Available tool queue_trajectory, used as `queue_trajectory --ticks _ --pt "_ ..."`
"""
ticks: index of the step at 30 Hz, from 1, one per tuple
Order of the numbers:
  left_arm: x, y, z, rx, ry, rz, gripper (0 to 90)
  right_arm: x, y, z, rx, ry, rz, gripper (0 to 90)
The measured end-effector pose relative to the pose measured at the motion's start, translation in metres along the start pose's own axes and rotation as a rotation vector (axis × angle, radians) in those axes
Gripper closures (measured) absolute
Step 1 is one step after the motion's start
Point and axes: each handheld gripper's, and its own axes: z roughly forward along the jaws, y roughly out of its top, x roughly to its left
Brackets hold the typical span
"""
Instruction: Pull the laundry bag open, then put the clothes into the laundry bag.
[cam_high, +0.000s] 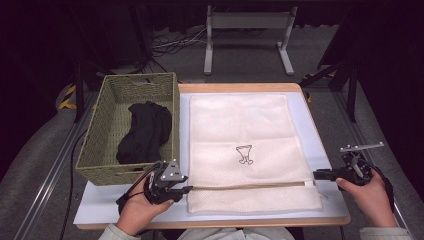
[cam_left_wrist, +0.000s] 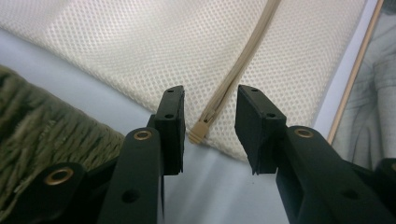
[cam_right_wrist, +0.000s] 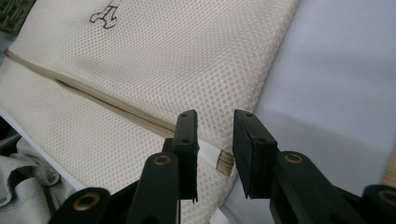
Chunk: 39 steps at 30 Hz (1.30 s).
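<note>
A woven basket (cam_high: 100, 150) with dark clothing (cam_high: 145, 131) inside is being shown at the table's left. Beside it, the left gripper (cam_high: 186, 189) is being held with jaws spread around the zipper's end (cam_left_wrist: 198, 132), pinching nothing. The mesh laundry bag (cam_high: 240, 125) is lying flat mid-table. The right gripper (cam_high: 318, 174) is being held spread at the zipper's other end (cam_right_wrist: 225, 163).

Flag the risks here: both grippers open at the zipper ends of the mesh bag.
1. The left gripper has its jaws apart around the tan zipper end without pressing it; closing now may catch only the tab.
2. The right gripper straddles the far zipper end of the cream mesh laundry bag; a pull could drag the flat bag along.
3. The woven olive basket sits beside the left hand, so a bump looks likely.
</note>
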Motion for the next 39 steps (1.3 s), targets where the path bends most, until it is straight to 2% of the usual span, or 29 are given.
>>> queue_trajectory --ticks 3,7,15,19,20,21,26,39 --pt "0.001 0.001 -0.003 -0.038 -0.004 -0.013 60.6 0.006 0.002 -0.004 -0.025 -0.036 -0.033 70.6" --pt "0.002 0.002 -0.003 -0.058 -0.019 -0.031 57.2 0.017 0.006 -0.007 -0.067 -0.017 -0.090 69.6" --pt "0.003 0.002 -0.006 -0.109 -0.014 -0.050 55.2 0.034 0.011 -0.009 -0.120 0.008 -0.172 65.9" --pt "0.003 0.000 -0.008 -0.120 -0.008 -0.059 53.7 0.043 0.015 -0.008 -0.148 0.029 -0.224 62.5" --pt "0.003 0.000 -0.009 -0.121 -0.004 -0.060 53.7 0.043 0.015 -0.008 -0.148 0.029 -0.224 62.5" --pt "0.003 -0.001 -0.009 -0.124 -0.001 -0.064 53.1 0.048 0.018 -0.006 -0.159 0.044 -0.247 61.5" --pt "0.005 -0.002 -0.010 -0.124 0.017 -0.070 52.2 0.056 0.023 -0.001 -0.149 0.054 -0.278 59.6" --pt "0.005 -0.006 -0.011 -0.128 0.014 -0.082 51.6 0.078 0.040 0.018 -0.129 0.101 -0.362 52.7"
